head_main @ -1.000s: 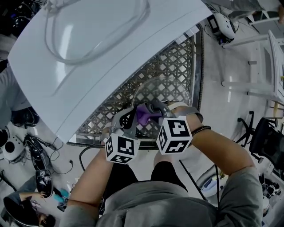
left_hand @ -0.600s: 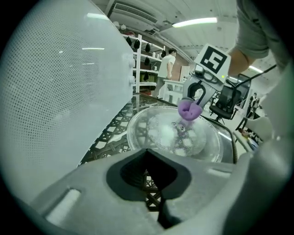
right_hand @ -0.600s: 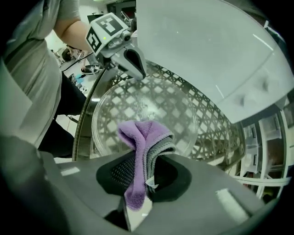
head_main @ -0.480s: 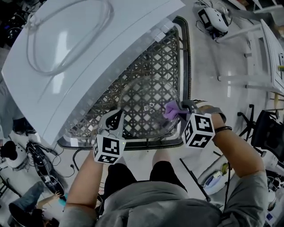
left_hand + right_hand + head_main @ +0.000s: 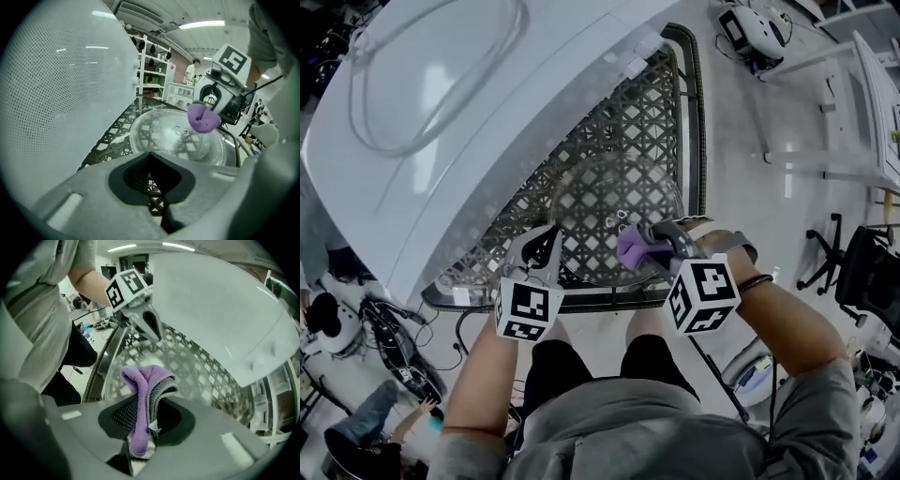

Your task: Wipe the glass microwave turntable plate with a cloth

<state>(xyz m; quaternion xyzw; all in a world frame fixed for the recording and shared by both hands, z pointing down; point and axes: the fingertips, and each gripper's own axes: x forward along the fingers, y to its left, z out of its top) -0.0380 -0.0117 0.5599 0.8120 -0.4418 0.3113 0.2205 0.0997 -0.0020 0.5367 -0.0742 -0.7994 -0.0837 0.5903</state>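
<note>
1. Left gripper point(image 5: 544, 246) point(image 5: 154, 197) has its jaws closed together with nothing between them. Through the small hole behind their pads only the lattice table point(image 5: 670, 103) shows. Its tips sit just beside the left near rim of the plate point(image 5: 614, 187); I cannot tell whether they touch the glass.
2. The right gripper point(image 5: 654, 242) point(image 5: 140, 427) is clamped on a folded cloth point(image 5: 630, 248), pinched between its dark pads. It reaches in from the plate's right near side, and the person's hand point(image 5: 722, 246) is closed behind it.
3. The white panel point(image 5: 487, 141) is the largest thing in sight. It slants over the left and back of the table, and a clear oval dome point(image 5: 431, 66) lies on its upper part.
4. The table is a dark metal lattice with a thick rounded rim. Its right and front parts are uncovered.
5. The plate is round, clear glass, and the lattice shows through it. It lies flat on the table near the front edge, between the two grippers and just beside the panel's lower edge.
6. The cloth is purple outside with a grey layer folded inside. It sticks out past the right gripper's jaws over the plate's right near part. In the left gripper view it hangs at the glass, but contact cannot be made out.
</note>
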